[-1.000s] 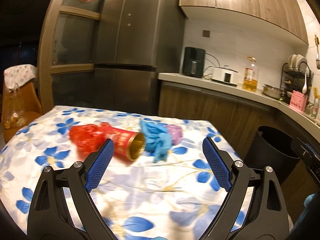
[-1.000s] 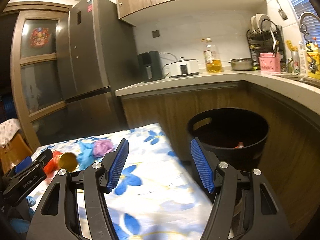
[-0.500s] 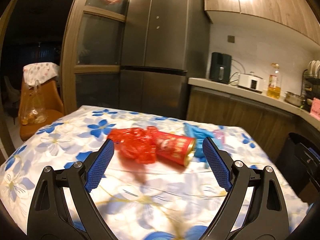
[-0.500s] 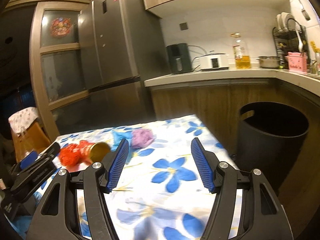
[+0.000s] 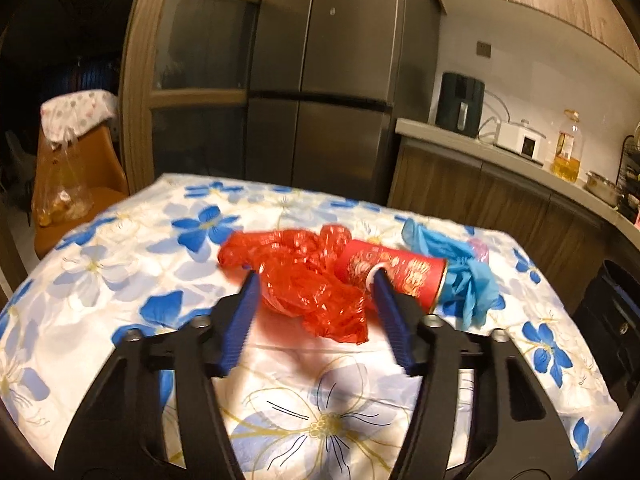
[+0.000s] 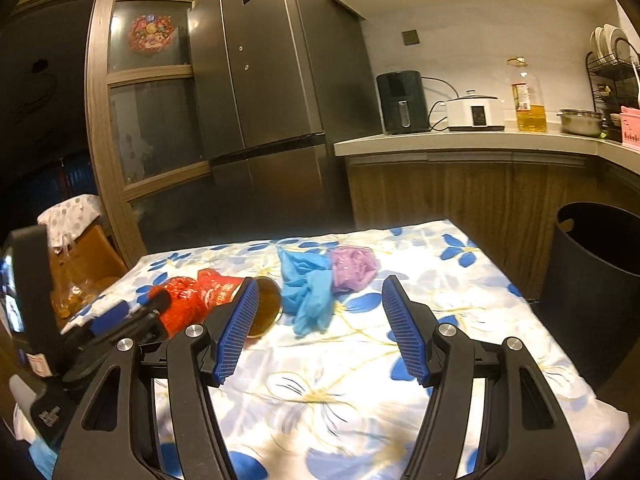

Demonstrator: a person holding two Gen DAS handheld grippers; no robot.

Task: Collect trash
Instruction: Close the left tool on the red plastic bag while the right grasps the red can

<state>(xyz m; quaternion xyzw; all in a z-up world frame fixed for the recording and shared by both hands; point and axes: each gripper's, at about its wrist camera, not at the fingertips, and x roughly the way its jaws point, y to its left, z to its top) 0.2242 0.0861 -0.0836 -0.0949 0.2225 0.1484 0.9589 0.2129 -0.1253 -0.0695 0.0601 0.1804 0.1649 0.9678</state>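
Closing around a crumpled red plastic bag [image 5: 316, 292], the left tongs [image 5: 314, 276] have the bag between their blue pads [image 5: 240, 320], but the pads do not yet press on it. The bag lies on the flowered tabletop [image 5: 120, 264], touching a red paper cup [image 5: 394, 276] that lies on its side with its open mouth turned toward a crumpled blue glove [image 5: 464, 276]. In the right wrist view the same cup [image 6: 224, 292] shows its gold inside, the glove [image 6: 308, 292] lies just beside it, and a small purple bag [image 6: 354, 268] touches the glove on its far side.

The right tongs [image 6: 320, 300] hang over the tabletop [image 6: 460, 320] with their pads wide apart and nothing between them, aimed near the glove. The left tongs [image 6: 160, 304] appear at the left of that view, their tip at the red bag [image 6: 184, 308]. A black bin [image 6: 600, 264] stands on the floor beside the tabletop's right edge, below the kitchen counter [image 6: 440, 140].
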